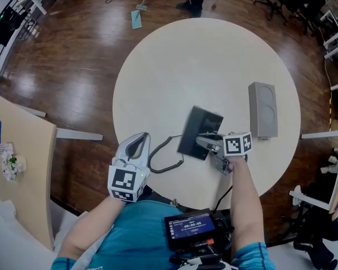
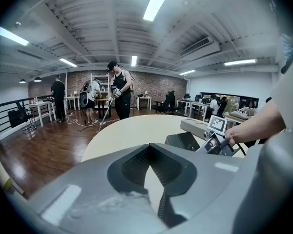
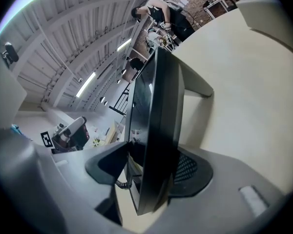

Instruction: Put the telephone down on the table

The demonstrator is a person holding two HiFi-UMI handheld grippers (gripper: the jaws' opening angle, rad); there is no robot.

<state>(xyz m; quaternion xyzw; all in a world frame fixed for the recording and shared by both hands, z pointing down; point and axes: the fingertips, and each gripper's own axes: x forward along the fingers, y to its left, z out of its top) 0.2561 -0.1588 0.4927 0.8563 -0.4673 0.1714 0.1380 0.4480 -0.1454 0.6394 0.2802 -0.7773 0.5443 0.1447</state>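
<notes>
The black telephone [image 1: 198, 131] sits at the middle of the round cream table [image 1: 174, 61], and its coiled cord [image 1: 164, 157] runs left toward my left gripper. My right gripper [image 1: 209, 142] has the telephone's near right edge between its jaws. In the right gripper view the telephone [image 3: 154, 130] stands edge-on, with both pads against its two faces. I cannot tell whether that edge is off the table. My left gripper [image 1: 137, 145] hovers at the table's near left rim, clear of the telephone. In the left gripper view its fingertips [image 2: 145, 149] meet with nothing seen between them.
A grey rectangular box [image 1: 262, 109] lies on the table right of the telephone. Dark wood floor surrounds the table. A light wooden board [image 1: 23, 167] stands at the left. A person [image 2: 120, 92] with a long-handled tool stands beyond the far rim, and others are at desks behind.
</notes>
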